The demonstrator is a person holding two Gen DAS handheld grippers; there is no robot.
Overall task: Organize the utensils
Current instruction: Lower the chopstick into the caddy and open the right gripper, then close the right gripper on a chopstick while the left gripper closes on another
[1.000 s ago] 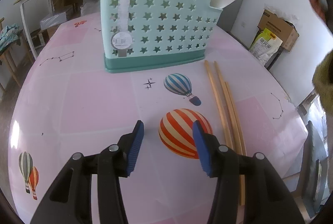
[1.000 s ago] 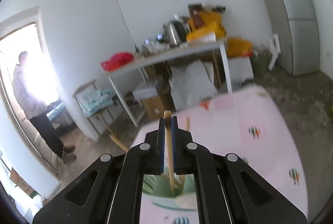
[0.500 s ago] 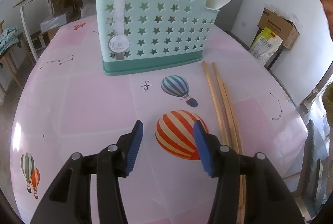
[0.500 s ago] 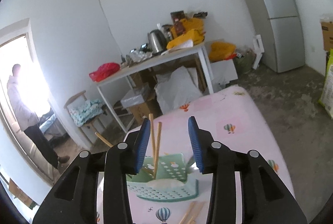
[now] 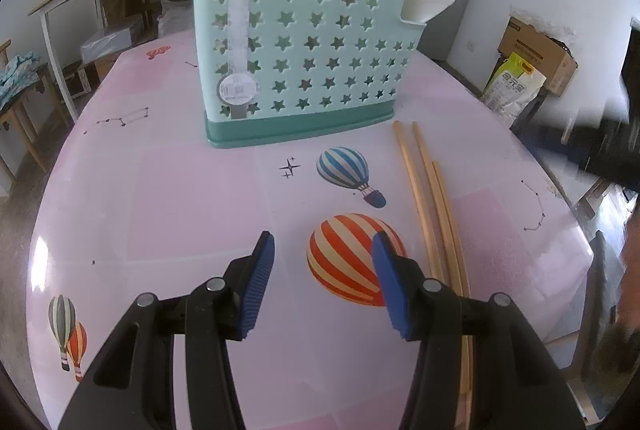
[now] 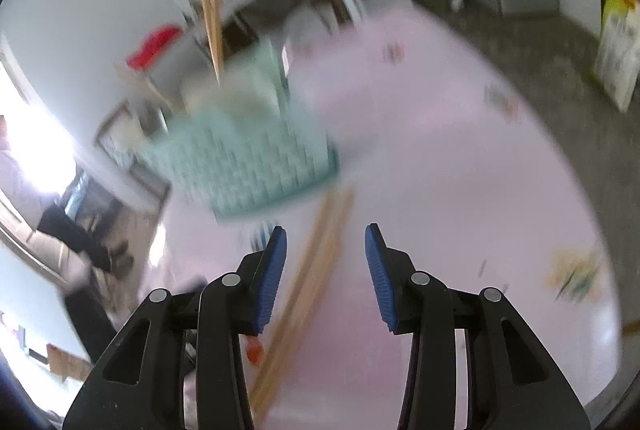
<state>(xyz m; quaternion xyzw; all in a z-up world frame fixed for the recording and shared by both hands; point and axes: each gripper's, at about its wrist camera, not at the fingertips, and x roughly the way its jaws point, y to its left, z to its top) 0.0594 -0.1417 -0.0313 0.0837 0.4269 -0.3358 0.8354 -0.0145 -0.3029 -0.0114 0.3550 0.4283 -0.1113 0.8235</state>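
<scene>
I had the right gripper [image 6: 324, 270] swinging down toward the three loose chopsticks [image 5: 434, 206] that lay side by side on the pink bench [image 5: 180, 198], just right of the teal utensil holder [image 5: 296, 58]; its view was smeared with motion. Its fingers had just been opening and stood about half apart with nothing pressed between them, the chopsticks showing on the bench below the gap. The left gripper [image 5: 322, 284] hung over the striped balloon print, its fingers likewise half open and empty. The holder already carried upright chopsticks and two white spoons. As I judged it, the step in hand was the next pickup, and doing it well meant slowing before contact, squaring the fingers across one stick rather than along it, and taking the outermost stick so its touching neighbours would not roll. I reckoned gripping near the thick end would leave length to steer into the holder's opening.
</scene>
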